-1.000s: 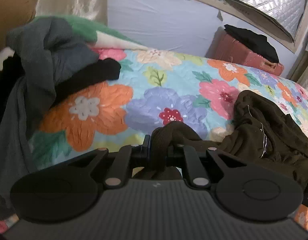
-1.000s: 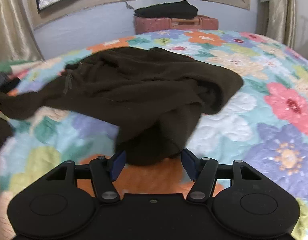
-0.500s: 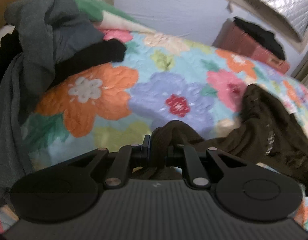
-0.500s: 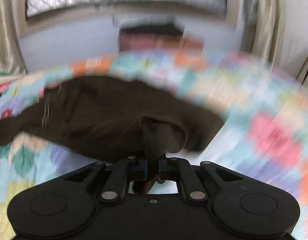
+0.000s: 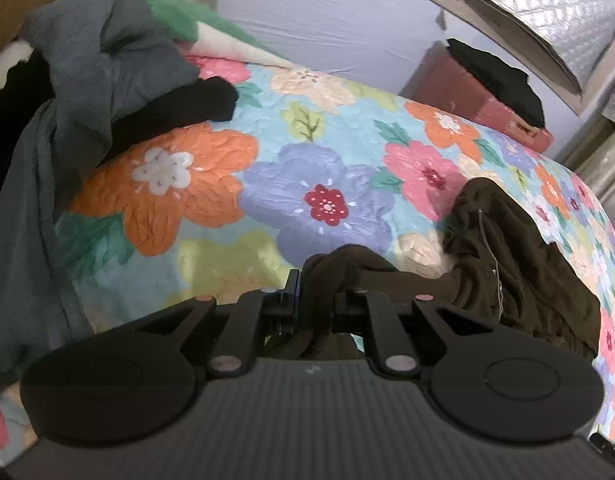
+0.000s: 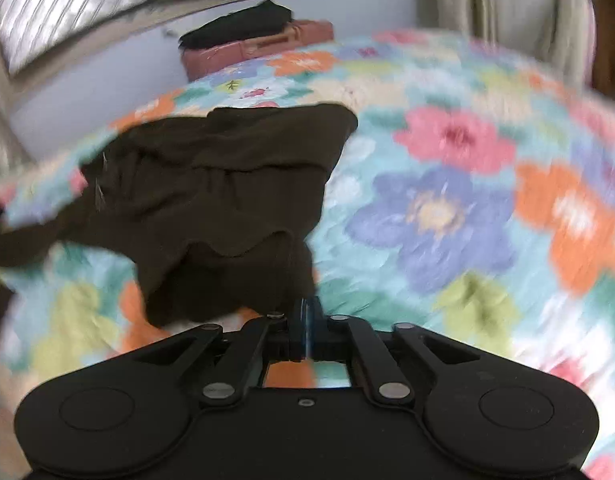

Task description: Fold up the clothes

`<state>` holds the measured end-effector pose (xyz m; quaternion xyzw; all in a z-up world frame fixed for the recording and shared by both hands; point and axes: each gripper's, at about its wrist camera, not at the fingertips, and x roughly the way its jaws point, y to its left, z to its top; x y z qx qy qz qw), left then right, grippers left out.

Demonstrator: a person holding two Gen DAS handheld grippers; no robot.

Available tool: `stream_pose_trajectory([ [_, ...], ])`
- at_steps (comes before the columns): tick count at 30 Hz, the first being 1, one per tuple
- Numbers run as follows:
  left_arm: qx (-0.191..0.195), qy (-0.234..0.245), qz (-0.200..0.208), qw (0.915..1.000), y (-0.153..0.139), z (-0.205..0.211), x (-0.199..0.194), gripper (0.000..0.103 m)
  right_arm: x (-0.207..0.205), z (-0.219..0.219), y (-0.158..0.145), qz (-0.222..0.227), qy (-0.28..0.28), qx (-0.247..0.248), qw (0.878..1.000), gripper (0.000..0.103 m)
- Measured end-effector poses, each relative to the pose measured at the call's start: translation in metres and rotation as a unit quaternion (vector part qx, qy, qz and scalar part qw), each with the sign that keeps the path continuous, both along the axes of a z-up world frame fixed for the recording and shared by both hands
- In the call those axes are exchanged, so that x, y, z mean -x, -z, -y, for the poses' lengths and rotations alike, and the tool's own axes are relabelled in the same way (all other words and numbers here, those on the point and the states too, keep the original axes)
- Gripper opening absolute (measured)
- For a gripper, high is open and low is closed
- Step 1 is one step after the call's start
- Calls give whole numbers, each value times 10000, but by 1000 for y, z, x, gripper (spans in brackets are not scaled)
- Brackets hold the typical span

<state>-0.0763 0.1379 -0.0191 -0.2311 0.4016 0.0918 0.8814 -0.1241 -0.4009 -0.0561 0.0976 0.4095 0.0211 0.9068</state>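
Both claws, left (image 5: 321, 286) and right (image 6: 305, 322), pinch the brown garment (image 6: 227, 184) on the flowered quilt (image 5: 227, 248), open bedspread at right, a heap of clothes (image 5: 87, 80) crowding far left.

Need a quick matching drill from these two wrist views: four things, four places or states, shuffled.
Things:
1. brown garment
2. grey garment
3. red suitcase
4. left hand-held gripper

Places or states:
A. heaped at the bed's left edge
B. shut on a bunched fold of brown cloth
C. spread over the floral quilt
D. beyond the bed by the wall, black cloth on top

Pairs: 1-C, 2-A, 3-D, 4-B
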Motion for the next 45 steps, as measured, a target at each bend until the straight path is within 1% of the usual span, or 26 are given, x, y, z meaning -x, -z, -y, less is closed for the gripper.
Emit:
stream_pose_trajectory([
  [2, -61, -115, 83, 9999, -2, -3, 2, 11, 0, 0, -3, 104, 5, -176, 9998, 11],
  [3, -464, -140, 119, 9988, -6, 0, 2, 11, -2, -5, -4, 143, -87, -159, 9997, 22],
  [4, -1042, -155, 146, 9943, -11, 5, 2, 11, 0, -11, -4, 188, -161, -98, 9996, 39],
  [5, -1668, -243, 166, 9856, -14, 11, 2, 11, 1, -16, -4, 233, -231, -33, 9995, 48],
  [6, -2097, -358, 166, 9770, -17, 13, 2, 11, 1, -19, -4, 271, -281, 52, 9992, 61],
  [7, -2115, -453, 132, 9762, -17, 10, 3, 11, 0, -22, -4, 307, -329, 139, 9989, 63],
  [8, -1883, -542, 74, 9806, -16, 2, 3, 11, -1, -26, -4, 330, -399, 215, 9984, 63],
  [10, -1670, -641, -117, 9838, -11, -10, 4, 11, -5, -29, -3, 294, -578, 337, 9973, 63],
  [14, -1668, -655, -399, 9830, 1, -14, -1, 11, -7, -37, 1, 260, -872, 542, 9944, 63],
  [18, -1672, -629, -454, 9829, 5, -14, -1, 12, -6, -48, 1, 315, -1118, 585, 9915, 63],
  [20, -2040, -695, -589, 9747, 7, -16, -3, 16, -7, -56, 0, 292, -1271, 816, 9881, 66],
  [22, -2492, -771, -744, 9625, 8, -18, -5, 18, -7, -63, -3, 214, -1217, 1309, 9837, 66],
  [23, -2414, -814, -824, 9635, 11, -24, -5, 17, -7, -63, -4, 237, -1222, 1376, 9826, 66],
  [26, -1695, -895, -1065, 9757, 21, -46, -4, 17, -8, -60, -7, 270, -1303, 1301, 9825, 67],
  [28, -1537, -752, -1074, 9794, 21, -43, -5, 17, -10, -59, -7, 276, -1343, 1176, 9836, 67],
  [29, -1556, -659, -1020, 9803, 19, -38, -5, 18, -11, -58, -8, 292, -1347, 977, 9856, 67],
  [31, -1736, -353, -742, 9814, 8, -21, -7, 26, -13, -56, -9, 326, -1351, 550, 9888, 67],
  [32, -1815, -191, -576, 9815, 3, -11, -8, 34, -15, -55, -10, 342, -1371, 328, 9894, 67],
  [35, -1974, 294, -17, 9799, -10, 17, -5, 46, -24, -63, -7, 267, -1477, -193, 9885, 67],
  [37, -2008, 661, 176, 9772, -12, 36, -7, 50, -34, -69, -1, 158, -1571, -473, 9863, 67],
  [39, -1917, 1079, 247, 9752, -6, 53, -12, 57, -46, -75, 6, -5, -1603, -704, 9846, 67],
  [41, -1817, 1554, 207, 9708, 10, 70, -21, 61, -60, -80, 15, -202, -1589, -954, 9825, 68],
  [42, -1830, 1784, 132, 9667, 21, 80, -27, 62, -71, -83, 22, -327, -1594, -1071, 9808, 73],
  [43, -1926, 2009, 32, 9605, 32, 90, -34, 62, -81, -87, 27, -416, -1625, -971, 9810, 78],
  [44, -2085, 2179, -62, 9534, 42, 99, -39, 62, -92, -92, 32, -500, -1659, -847, 9812, 78],
  [45, -2281, 2318, -143, 9455, 51, 108, -44, 62, -102, -97, 37, -585, -1692, -724, 9812, 72],
])
